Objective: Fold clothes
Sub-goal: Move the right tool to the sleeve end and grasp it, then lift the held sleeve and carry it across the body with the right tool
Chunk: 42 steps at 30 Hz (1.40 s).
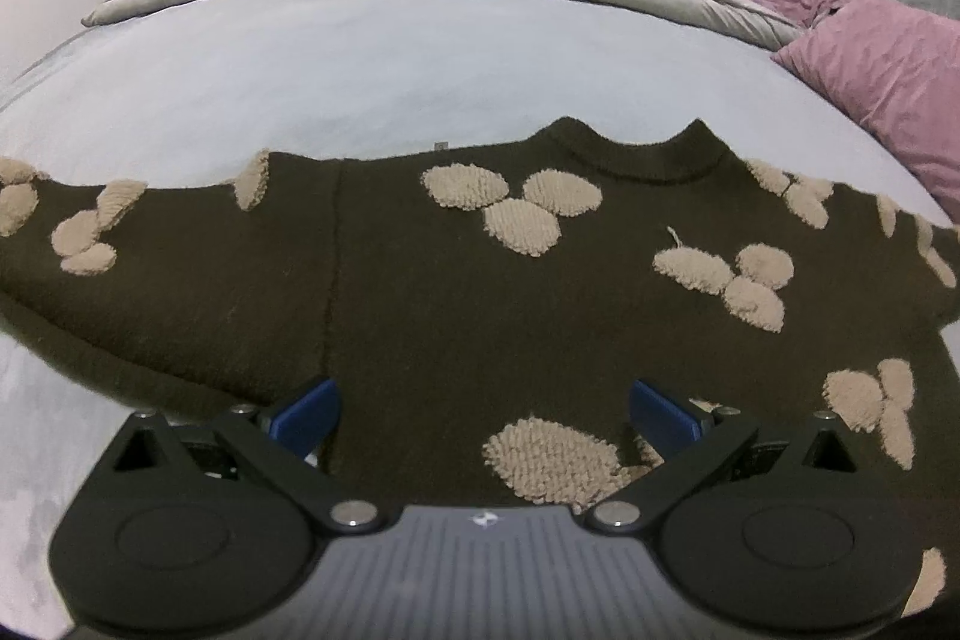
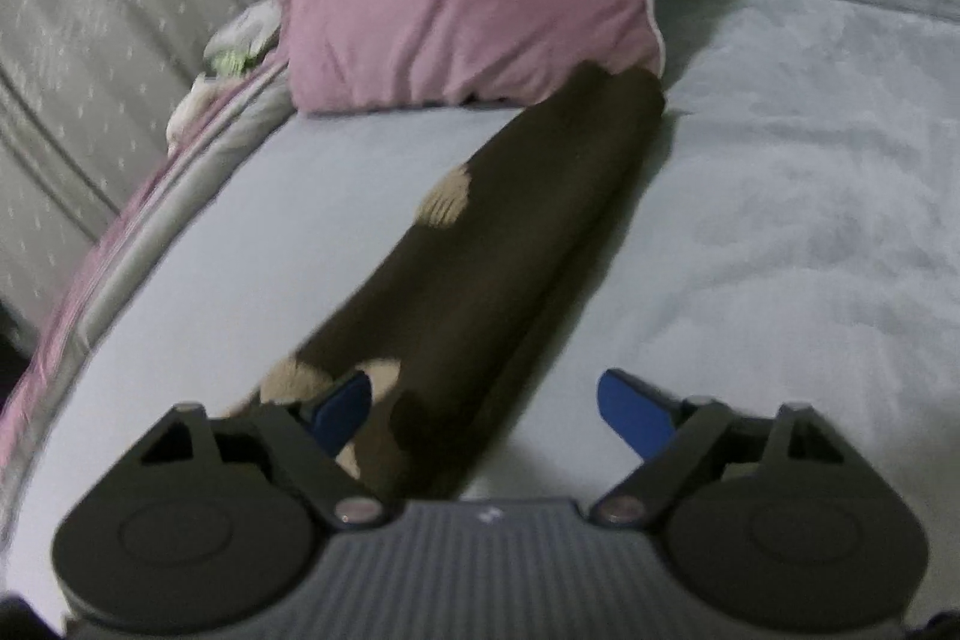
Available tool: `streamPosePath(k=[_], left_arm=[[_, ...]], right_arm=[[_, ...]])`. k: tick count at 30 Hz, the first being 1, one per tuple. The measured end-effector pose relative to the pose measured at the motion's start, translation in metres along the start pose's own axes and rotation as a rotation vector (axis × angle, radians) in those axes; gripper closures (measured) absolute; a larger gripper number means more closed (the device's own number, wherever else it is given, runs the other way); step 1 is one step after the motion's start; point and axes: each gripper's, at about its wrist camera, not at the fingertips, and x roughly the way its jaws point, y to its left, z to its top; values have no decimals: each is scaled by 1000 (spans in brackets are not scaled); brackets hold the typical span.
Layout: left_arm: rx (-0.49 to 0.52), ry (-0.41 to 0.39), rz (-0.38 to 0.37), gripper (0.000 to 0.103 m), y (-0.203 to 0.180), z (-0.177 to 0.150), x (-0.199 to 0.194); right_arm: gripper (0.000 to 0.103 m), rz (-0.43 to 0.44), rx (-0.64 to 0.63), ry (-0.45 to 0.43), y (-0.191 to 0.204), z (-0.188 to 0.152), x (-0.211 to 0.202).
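While the dark brown sweater (image 1: 420, 292) with beige fluffy patches lay flat on the light blue bed (image 1: 300, 64), neck away, both the left gripper (image 1: 483, 415) and right gripper (image 2: 483, 400) had fingers apart, holding nothing.

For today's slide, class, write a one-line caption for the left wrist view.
Open left gripper poised over a dark brown knitted sweater with beige fluffy patches, spread flat on a pale blue bedsheet.
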Motion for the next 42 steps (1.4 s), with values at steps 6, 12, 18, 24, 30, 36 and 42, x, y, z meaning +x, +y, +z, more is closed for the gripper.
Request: streamPosePath(k=[6,12,18,24,30,36,42], left_arm=[[46,11,19,0,-5,-5,6],[93,15,43,0,-11,-11,13],[91,22,37,0,-10,-12,16],[97,27,25,0,-9,-10,14],[98,-4,9,0,-8,-6,2],[17,-31,-27,0,7,0,-10],[-23,-44,-42,0,17,2,-18]], right_arm=[[31,-9,33,-36,-9,17,14],[45,-24,20,-64,-10,23,24],[72,-34,-1,-64,-9,25,25],[89,-17,-38,-77,-4,28,17],[90,11,-95,-132,18,34,-10],[91,49,-147,-180,43,35,-41],[91,89,-172,-219,66,33,-73]])
